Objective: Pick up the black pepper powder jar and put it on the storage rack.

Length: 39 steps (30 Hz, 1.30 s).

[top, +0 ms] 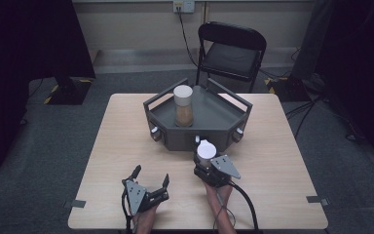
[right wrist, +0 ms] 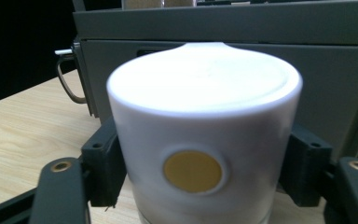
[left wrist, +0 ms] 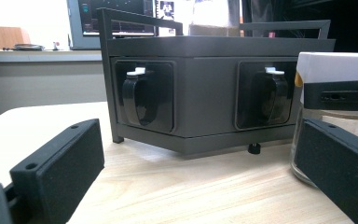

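Note:
A glass jar with a white lid [top: 205,149] stands on the table just in front of the grey tray [top: 214,129]. My right gripper [top: 205,156] is shut on that lid. In the right gripper view the lid [right wrist: 200,107], marked with a yellow dot, sits between the two pads [right wrist: 105,163], which press on its sides. A second white-lidded jar [top: 183,105] with brown contents stands upright inside the tray. My left gripper [top: 151,175] rests open near the table's front edge with nothing between its fingers. From the left gripper view [left wrist: 196,177] the held jar [left wrist: 335,70] stands at the right.
The tray [left wrist: 205,88] has rail handles on top and black latches on its front faces. The wooden table [top: 126,141] has bare room on the left and right of the tray. A black folding chair [top: 231,51] stands behind the table.

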Each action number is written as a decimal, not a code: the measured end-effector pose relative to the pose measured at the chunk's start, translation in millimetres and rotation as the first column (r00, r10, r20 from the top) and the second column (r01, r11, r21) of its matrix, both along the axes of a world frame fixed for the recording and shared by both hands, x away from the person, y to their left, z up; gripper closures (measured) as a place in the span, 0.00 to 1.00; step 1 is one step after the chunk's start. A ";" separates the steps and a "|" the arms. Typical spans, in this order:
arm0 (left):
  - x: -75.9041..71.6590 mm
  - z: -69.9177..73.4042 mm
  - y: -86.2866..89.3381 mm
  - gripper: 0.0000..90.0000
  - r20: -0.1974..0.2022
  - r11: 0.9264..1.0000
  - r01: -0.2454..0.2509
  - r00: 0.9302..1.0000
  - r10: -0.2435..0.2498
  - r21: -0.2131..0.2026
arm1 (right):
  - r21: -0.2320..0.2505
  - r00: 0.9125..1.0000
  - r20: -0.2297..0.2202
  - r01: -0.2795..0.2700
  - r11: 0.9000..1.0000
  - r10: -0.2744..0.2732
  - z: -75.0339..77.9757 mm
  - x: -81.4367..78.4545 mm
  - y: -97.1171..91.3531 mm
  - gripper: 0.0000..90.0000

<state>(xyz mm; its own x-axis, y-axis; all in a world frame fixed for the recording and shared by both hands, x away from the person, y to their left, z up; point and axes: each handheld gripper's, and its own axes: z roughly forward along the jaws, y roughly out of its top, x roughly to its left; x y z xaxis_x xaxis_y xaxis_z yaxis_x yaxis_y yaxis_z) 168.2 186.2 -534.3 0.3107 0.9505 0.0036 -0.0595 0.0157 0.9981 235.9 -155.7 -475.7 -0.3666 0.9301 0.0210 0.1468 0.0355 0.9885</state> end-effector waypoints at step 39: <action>-0.1 -0.1 -0.2 0.01 0.000 1.000 -0.001 1.000 0.001 -0.002 | -0.021 1.000 0.008 -0.013 1.000 0.013 19.0 -5.9 2.0 0.34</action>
